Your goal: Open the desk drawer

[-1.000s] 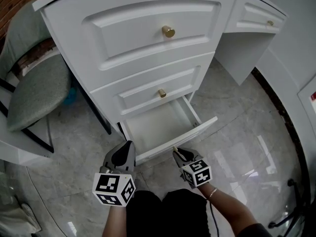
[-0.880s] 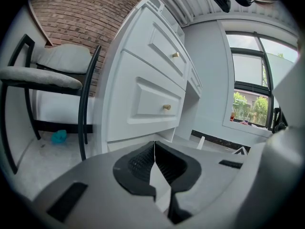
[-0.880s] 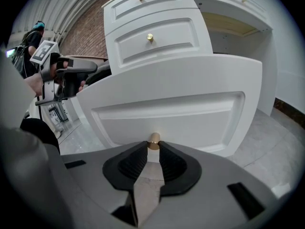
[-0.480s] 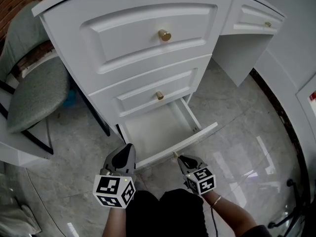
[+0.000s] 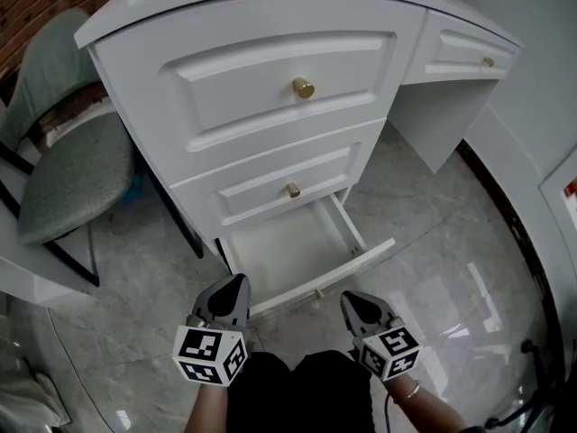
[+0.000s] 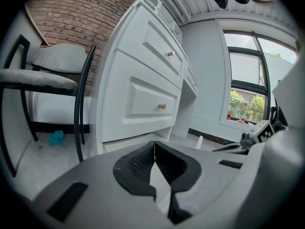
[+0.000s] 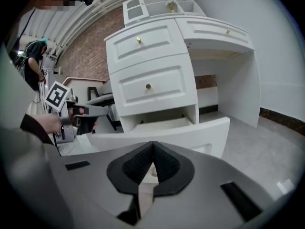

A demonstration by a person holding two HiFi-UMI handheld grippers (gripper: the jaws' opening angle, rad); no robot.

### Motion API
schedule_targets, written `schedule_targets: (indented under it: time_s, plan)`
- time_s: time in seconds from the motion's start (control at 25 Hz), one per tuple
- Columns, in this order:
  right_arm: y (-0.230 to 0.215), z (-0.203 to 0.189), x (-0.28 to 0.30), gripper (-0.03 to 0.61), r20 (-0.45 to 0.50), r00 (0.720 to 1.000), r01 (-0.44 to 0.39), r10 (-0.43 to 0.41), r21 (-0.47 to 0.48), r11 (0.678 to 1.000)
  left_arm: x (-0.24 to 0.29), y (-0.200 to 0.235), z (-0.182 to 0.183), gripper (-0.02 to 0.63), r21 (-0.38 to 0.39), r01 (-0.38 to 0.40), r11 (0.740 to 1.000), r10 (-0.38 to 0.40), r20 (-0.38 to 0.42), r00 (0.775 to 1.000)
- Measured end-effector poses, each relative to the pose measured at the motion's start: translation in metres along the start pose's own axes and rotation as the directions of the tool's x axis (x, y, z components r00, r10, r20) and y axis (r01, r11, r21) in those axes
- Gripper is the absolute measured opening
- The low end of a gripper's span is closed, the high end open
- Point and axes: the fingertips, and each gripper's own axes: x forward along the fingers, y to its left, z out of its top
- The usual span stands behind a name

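Right hand-held gripper (image 5: 351, 301) retreated from smooth white drawer (image 5: 353, 262); ribbed pads (image 7: 136, 165) just closed, empty.

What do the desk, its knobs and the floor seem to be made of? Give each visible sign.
Desk: likely painted wood or board, smooth matt white, moulded panels.
Knobs: brass-coloured metal, shiny glints.
Floor: polished stone or tile, grey veining, glossy reflections.

**No legible writing in view**

No word, number or brand name can be read in any view. The left cube (image 5: 209, 354) on the left tool (image 5: 233, 282) and the right cube (image 5: 389, 350) on the right tool (image 5: 352, 298) carry only black-and-white square code patterns, not letters. A red-and-white patch (image 5: 570, 188) on the white panel at the head view's right edge is too small to read.
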Motion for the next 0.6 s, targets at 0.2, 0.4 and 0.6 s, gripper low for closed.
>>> schedule_targets:
  time_s: [0.2, 0.4, 0.6]
  plan:
    - [0.01, 0.058, -0.011, 0.005, 0.105, 0.994, -0.029, 0.031, -0.017, 0.999, -0.002, 0.001, 0.008, 0.009, 0.016, -0.001, 1.0, 0.001, 0.007, 1.0]
    - [0.01, 0.101, -0.022, 0.005, 0.183, 0.983, -0.018, 0.019, -0.009, 1.0, -0.008, 0.004, 0.024, 0.009, 0.026, -0.005, 1.0, 0.004, 0.035, 0.999]
    - [0.01, 0.123, -0.021, 0.004, 0.213, 0.977, -0.031, 0.03, 0.003, 1.0, -0.013, 0.012, 0.034, 0.009, 0.024, -0.016, 1.0, 0.014, 0.052, 0.999]
